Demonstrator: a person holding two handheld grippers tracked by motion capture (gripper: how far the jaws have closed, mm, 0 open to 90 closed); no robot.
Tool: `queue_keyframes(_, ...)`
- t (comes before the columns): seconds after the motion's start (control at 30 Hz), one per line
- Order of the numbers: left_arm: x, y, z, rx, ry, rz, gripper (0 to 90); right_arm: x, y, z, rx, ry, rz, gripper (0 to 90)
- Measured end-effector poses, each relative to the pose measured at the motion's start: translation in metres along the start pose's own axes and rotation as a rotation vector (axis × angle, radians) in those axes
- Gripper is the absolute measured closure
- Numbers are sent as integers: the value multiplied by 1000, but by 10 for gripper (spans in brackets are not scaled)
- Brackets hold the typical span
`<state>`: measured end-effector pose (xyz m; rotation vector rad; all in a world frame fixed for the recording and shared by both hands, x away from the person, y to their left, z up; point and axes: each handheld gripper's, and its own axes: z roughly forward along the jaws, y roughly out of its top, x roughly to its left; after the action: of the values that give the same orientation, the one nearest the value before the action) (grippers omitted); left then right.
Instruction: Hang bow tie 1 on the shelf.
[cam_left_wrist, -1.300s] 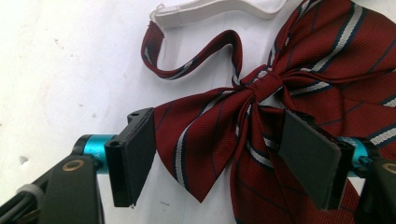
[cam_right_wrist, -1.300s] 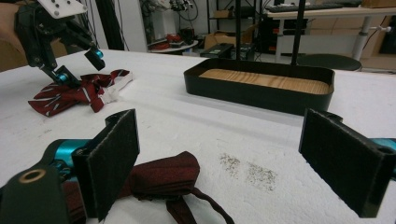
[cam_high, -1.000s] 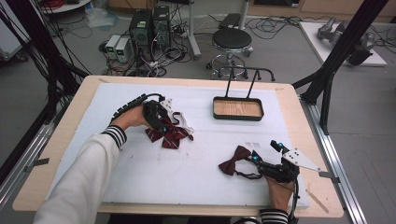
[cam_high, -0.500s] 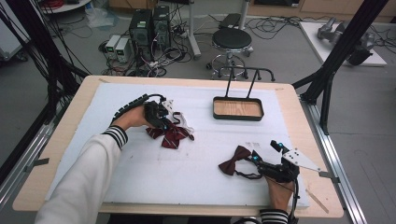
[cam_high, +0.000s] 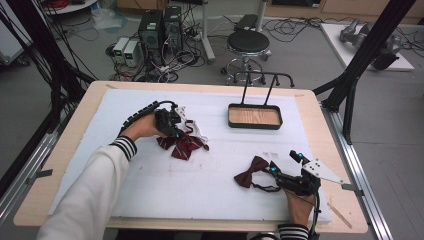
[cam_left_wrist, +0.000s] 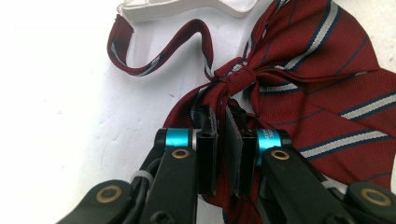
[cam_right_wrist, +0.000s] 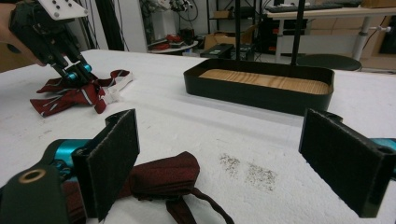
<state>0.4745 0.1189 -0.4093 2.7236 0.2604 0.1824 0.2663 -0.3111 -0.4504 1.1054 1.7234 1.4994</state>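
Item one: striped bow tie (cam_left_wrist: 299, 93), maroon with pale bars, lying on the white-covered bench (cam_high: 150, 185) left of centre, its white elastic strap (cam_high: 192, 125) trailing just behind it. My left gripper (cam_left_wrist: 219, 135) has just been closing; its fingers (cam_left_wrist: 206, 154) now pinch the cloth at the knot, pads pressed nearly together with the fabric between them.

Item two: plain dark-red bow tie (cam_high: 250, 171), near the bench's front right. My right gripper (cam_right_wrist: 219, 163) sits low over it, fingers (cam_right_wrist: 114, 156) spread wide, the tie lying under the left pad and not gripped.

Item three: black tray (cam_high: 254, 125) with wooden floor and tall wire handle, toward the far side, well apart from both ties, empty.

Handling note, as I judge it: the hold sits at the knot, the firmest point, so the wings should hang evenly when I lift. I should raise slowly and straight, watching that the strap and loose tail come free of the cover without snagging, and keep the pinch steady, since satin-like cloth may slide.
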Motion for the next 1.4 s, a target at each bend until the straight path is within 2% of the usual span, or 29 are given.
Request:
queue_keyframes(0.17, -1, 0, -4, -19, 14, -19, 829, 0, 0, 0, 0, -1, -2, 114)
queue_keyframes(0.27, -2, 0, -9, -43, 19, -35, 829, 1, 0, 0, 7, 0, -3, 115)
queue_keyframes(0.4, -3, -2, -13, -92, 31, -80, 829, 0, 0, 0, 6, 1, 0, 114)
queue_keyframes(0.53, -5, -1, -16, -99, 37, -83, 829, 1, 0, 0, 8, 0, -4, 114)
queue_keyframes(0.7, -5, 0, -28, -146, 45, -120, 829, 1, 0, 1, 9, -5, -11, 114)
queue_keyframes(0.77, -7, 1, -36, -173, 58, -128, 830, 1, 0, 0, 8, -4, -5, 114)
queue_keyframes(1.0, -13, 1, -45, -225, 80, -149, 830, -1, 1, 0, -2, -3, 7, 114)
queue_keyframes(1.13, -14, 0, -46, -230, 87, -162, 830, -1, 1, -1, -3, 2, 15, 114)
queue_keyframes(1.4, -20, -3, -57, -277, 98, -176, 828, -2, 2, -2, 6, 11, 37, 114)
